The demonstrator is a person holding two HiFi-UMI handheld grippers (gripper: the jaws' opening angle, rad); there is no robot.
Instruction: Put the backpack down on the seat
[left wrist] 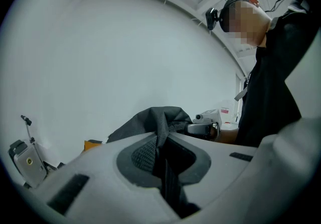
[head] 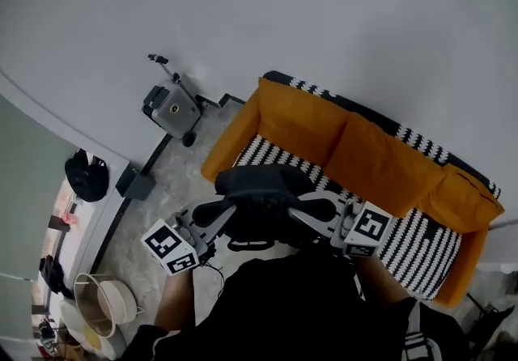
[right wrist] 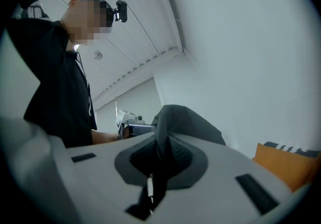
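Hanging at the near left end of the striped seat (head: 421, 246), the backpack (head: 263, 189) lies crosswise, with most of the seat to its far right. The left gripper (left wrist: 161, 155) and right gripper (right wrist: 159, 155) are each clamped on its fabric, one per end.

1. The sofa (head: 235, 137) has orange sides and a black-and-white striped seat (head: 425, 242), with fat orange cushions (head: 380, 161) propped along the back.
2. It sits on a pale, stone-looking floor (head: 174, 189), pushed up against the white wall.
3. Also on the floor by that wall are a grey machine (head: 171, 108) with a tall handle and, near it, a small dark box (head: 139, 184).
4. There's a pale round basket (head: 101, 303) way down in the left corner.
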